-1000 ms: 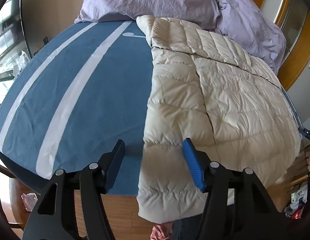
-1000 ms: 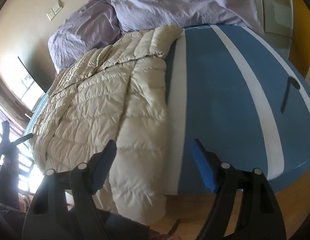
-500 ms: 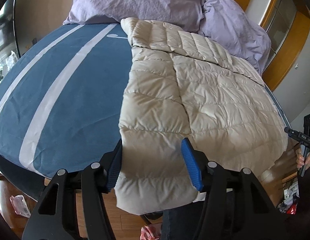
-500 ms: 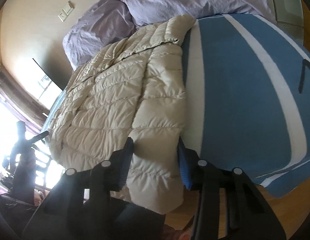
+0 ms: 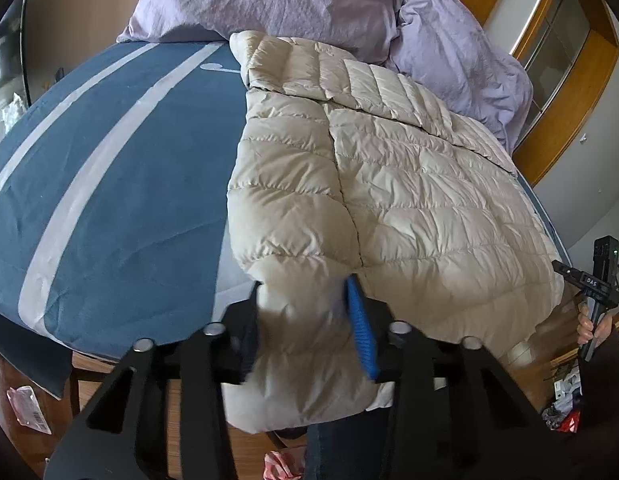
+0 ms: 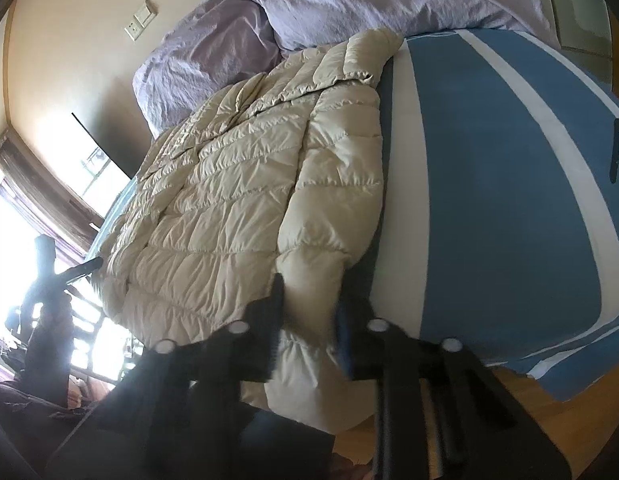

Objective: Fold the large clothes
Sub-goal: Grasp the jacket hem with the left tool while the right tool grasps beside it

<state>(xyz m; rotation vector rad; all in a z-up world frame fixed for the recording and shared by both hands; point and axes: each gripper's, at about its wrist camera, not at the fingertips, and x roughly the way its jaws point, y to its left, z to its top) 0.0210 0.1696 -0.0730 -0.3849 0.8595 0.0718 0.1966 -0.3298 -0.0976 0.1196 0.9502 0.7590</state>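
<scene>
A cream quilted down jacket [image 5: 409,184] lay spread flat on a bed, its collar end up near the head of the bed against the lilac pillows [image 5: 277,0] and its lower end hanging over the foot edge. The bed was covered by a blue bedspread [image 5: 121,168] with pale stripes running from head to foot.

In the left wrist view, the left claw [image 5: 305,320] was closing on the sleeve that ran along the jacket's edge beside the bare blue cover. The puffy fabric bulged between the black finger and the blue-padded finger [image 5: 361,332], and both pads pressed into it (the sleeve was visibly pinched narrower there than above). The grip sat right at the foot edge of the bed, with the cuff end drooping below toward the wooden floor [image 5: 181,432].

In the right wrist view, the right claw [image 6: 309,320] was likewise closing on the jacket's other sleeve [image 6: 309,308], at the foot edge of the bed. The fingers were blurred, yet the fabric was squeezed between them, and the rest of the sleeve hung down past the edge.

At the far right of the left view, a person's hand [image 5: 589,320] gripped the handle of the other black tool beyond the jacket's hem corner. Bright window light washed out the left side of the right view.
</scene>
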